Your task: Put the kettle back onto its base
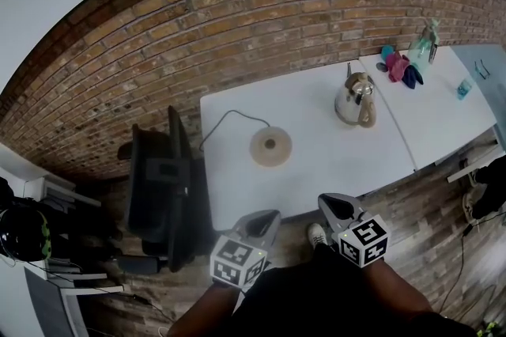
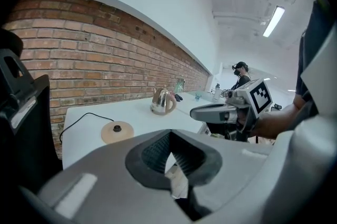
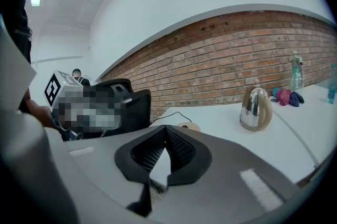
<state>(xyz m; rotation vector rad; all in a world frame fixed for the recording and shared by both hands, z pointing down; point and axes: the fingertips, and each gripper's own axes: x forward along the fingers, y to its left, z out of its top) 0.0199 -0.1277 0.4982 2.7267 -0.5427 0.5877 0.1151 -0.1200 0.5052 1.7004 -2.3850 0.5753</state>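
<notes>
Left claw [image 1: 267, 218] and right claw [image 1: 332, 203] are hovering clenched, empty; shiny steel kettle [image 1: 355, 100] is standing apart from its round beige base [image 1: 270, 145] on the white tabletop [image 1: 316, 169].

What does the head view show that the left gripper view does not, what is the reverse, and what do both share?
Only the head view: the wooden floor and a shoe. Only the left gripper view: a ceiling light and a distant person. Both: the kettle standing apart from its base on the white table, the brick wall and the right gripper.
</notes>
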